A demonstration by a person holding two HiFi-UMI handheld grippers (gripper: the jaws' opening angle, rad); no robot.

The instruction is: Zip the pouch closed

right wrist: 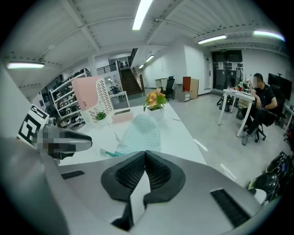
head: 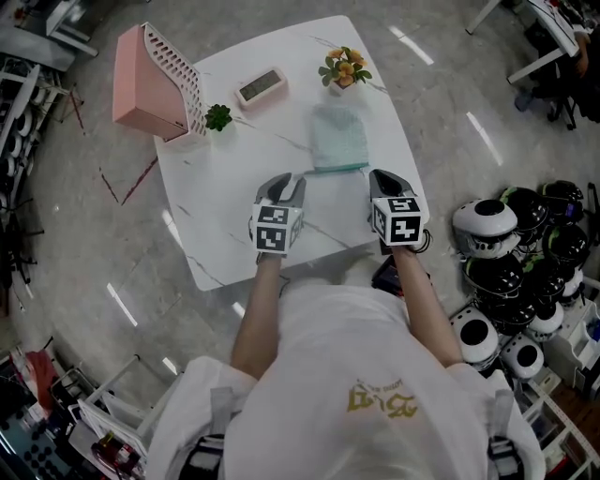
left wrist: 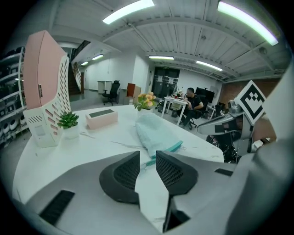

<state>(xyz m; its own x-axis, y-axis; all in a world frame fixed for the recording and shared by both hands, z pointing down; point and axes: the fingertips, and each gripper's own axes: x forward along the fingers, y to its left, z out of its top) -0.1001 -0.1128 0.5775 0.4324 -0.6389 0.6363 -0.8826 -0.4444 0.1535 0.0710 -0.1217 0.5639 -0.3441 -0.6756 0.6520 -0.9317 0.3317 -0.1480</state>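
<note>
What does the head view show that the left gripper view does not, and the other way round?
Only the head view: the marker cube on the left gripper and the gold print on the person's shirt. Only the left gripper view: its jaws standing apart, empty; ceiling lights; a seated person far behind. Both: the pale green pouch on the white table, pink rack, clock, flowers, right gripper.

Soft, perhaps quilted cloth pouch [head: 339, 137] on glossy marble-look table [head: 225, 192].
</note>
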